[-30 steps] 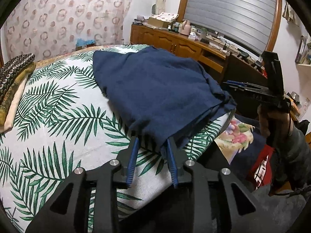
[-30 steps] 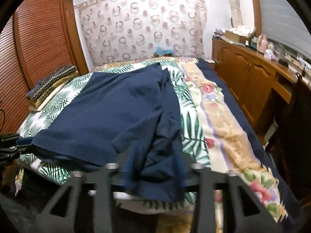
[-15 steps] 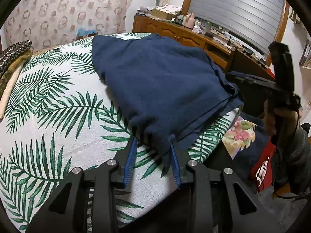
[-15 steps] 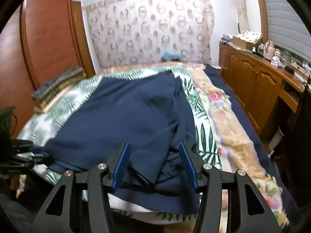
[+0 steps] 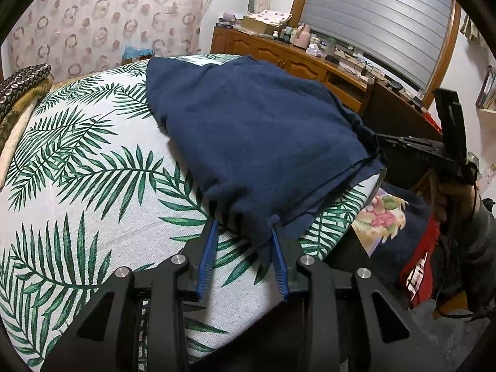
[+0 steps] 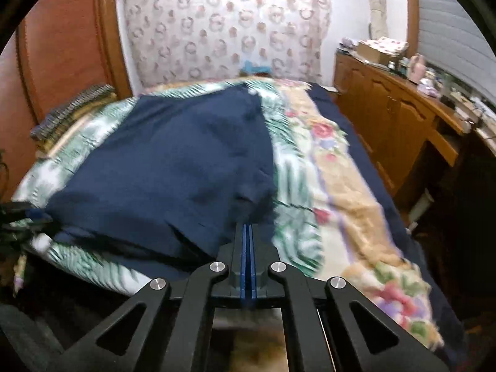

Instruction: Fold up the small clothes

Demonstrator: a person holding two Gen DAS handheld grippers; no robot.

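The right tongs [image 6: 248,232] have just been closing and now stand with their blue pads pressed together, the near hem of the navy garment [image 6: 173,167] caught at their tips; the left tongs [image 5: 245,232] stand partly apart, a bunched corner of the same garment lying between the pads and against the right-hand one, though whether they pinch it cannot be told. The garment lies spread across the near end of the bed [image 5: 77,186], on a white sheet printed with green palm leaves; beside that sheet, on the window side, runs a floral blanket [image 6: 338,192] with a dark blue edge. A stack of folded patterned cloths [image 5: 21,83] sits at the far corner of the bed, near a wooden wardrobe [image 6: 62,55]; a curtain with ring patterns [image 6: 229,28] hangs behind the bed. Along the wall under the grey shutter [image 5: 381,15] stands a wooden sideboard [image 6: 393,124]; on its top sit a cardboard box [image 5: 257,23] under a cloth, a pink jug [image 5: 301,31] and small bottles, its contents hidden.
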